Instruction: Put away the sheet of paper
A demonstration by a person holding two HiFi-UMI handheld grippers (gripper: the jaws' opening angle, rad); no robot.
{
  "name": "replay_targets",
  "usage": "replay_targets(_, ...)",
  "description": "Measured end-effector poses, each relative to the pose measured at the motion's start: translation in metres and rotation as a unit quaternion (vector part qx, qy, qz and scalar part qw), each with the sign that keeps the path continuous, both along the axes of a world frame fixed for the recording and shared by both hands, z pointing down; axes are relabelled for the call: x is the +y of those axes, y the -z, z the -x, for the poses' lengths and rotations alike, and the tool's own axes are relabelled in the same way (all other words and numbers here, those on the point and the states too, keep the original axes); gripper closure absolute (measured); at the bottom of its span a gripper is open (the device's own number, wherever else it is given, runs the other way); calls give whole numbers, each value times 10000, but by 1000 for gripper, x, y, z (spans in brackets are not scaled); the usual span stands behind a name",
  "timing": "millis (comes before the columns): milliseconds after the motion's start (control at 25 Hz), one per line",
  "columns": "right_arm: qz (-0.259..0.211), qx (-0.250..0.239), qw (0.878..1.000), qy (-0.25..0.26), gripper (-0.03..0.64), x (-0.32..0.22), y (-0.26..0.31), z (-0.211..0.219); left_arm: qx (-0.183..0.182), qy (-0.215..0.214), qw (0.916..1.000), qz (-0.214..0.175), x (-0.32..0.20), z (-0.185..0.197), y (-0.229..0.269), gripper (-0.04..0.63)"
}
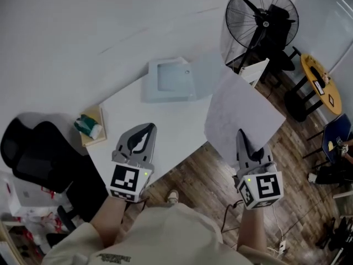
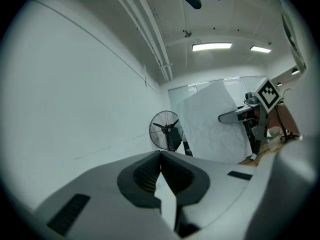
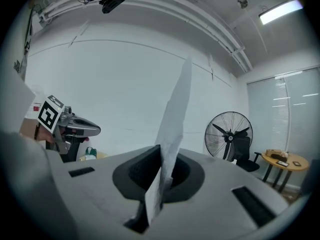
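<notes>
Right gripper view shows paper (image 3: pixel 176 109) edge-on, clamped by right gripper (image 3: pixel 161 156) jaws; left gripper (image 2: pixel 161 155) jaws together.

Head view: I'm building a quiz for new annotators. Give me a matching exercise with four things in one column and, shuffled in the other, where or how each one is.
Things:
1. paper
2. left hand-held gripper
3. fan
4. folder

Places or states:
a. stands beyond the table
b. lies open on the table
c. clamped in the right hand-held gripper
d. shut, nothing between its jaws

Pairs: 1-c, 2-d, 3-a, 4-b
</notes>
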State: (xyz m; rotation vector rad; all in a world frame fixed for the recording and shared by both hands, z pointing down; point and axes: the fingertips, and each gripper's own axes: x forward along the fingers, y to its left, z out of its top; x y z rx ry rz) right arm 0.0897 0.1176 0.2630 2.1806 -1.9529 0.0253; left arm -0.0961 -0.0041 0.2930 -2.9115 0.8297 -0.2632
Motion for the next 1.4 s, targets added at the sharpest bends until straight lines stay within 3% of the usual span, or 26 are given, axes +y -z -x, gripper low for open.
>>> replay_targets(480,-25,161,9999,-18,594,-30,3,9,302,117,9995,-16,-41,8,2,575)
replay_targets(1040,-48,-10,9999,114,595,-73,-13,-30,95,242,9997,-5,-69,-24,-17,575)
replay_targets(1400,157,-248,9977,606,595,-143,-35,-82,-118,798,9965,223,-115,-60,-36,575)
